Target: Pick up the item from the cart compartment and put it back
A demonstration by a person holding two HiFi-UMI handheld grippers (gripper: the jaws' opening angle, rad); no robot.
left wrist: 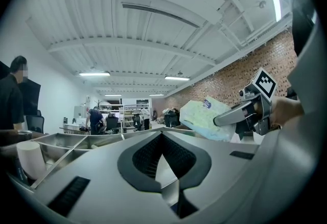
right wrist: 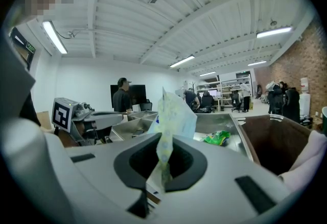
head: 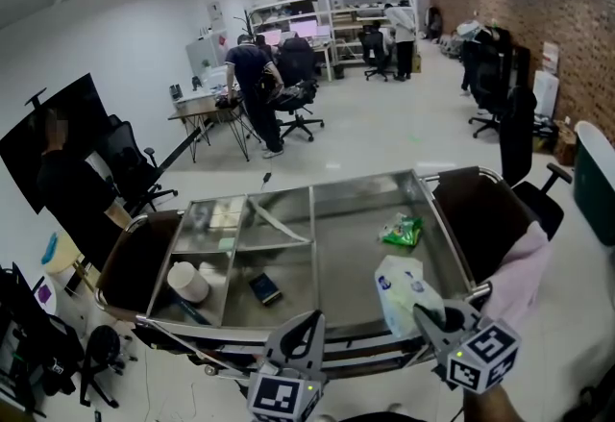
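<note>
The left gripper (head: 309, 322) hangs at the near edge of the cart (head: 346, 261), jaws pressed together on nothing. Right of it, the right gripper (head: 424, 314) pinches one edge of the white packet (head: 396, 287), held up over the cart's large right compartment, where a green packet (head: 402, 231) lies.
</note>
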